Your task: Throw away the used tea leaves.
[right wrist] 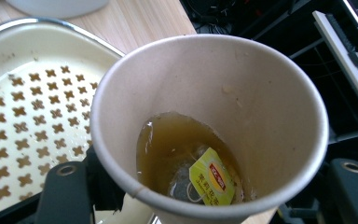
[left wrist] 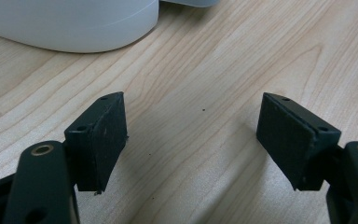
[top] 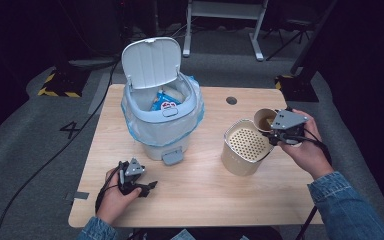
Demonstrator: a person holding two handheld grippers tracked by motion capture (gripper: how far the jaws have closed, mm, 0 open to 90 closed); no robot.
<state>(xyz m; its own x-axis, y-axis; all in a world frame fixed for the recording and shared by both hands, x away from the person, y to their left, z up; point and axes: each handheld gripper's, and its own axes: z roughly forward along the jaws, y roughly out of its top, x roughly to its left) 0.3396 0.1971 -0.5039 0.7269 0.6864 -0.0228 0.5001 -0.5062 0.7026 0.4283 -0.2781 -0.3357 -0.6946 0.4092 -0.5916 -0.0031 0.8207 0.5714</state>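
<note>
The right gripper, at right of centre in the high view, pinches a paper cup holding tea and a tea bag, tilted beside the perforated container. The left gripper, jaws spread with nothing between them, rests low on the desk at lower left.

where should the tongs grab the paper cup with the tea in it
Grip the paper cup around its side wall, just below the rim, coming in level from the side, as the right tongs do now. It tapers downward and holds tea with a teabag, so a grip across the wall keeps it steady.
</note>
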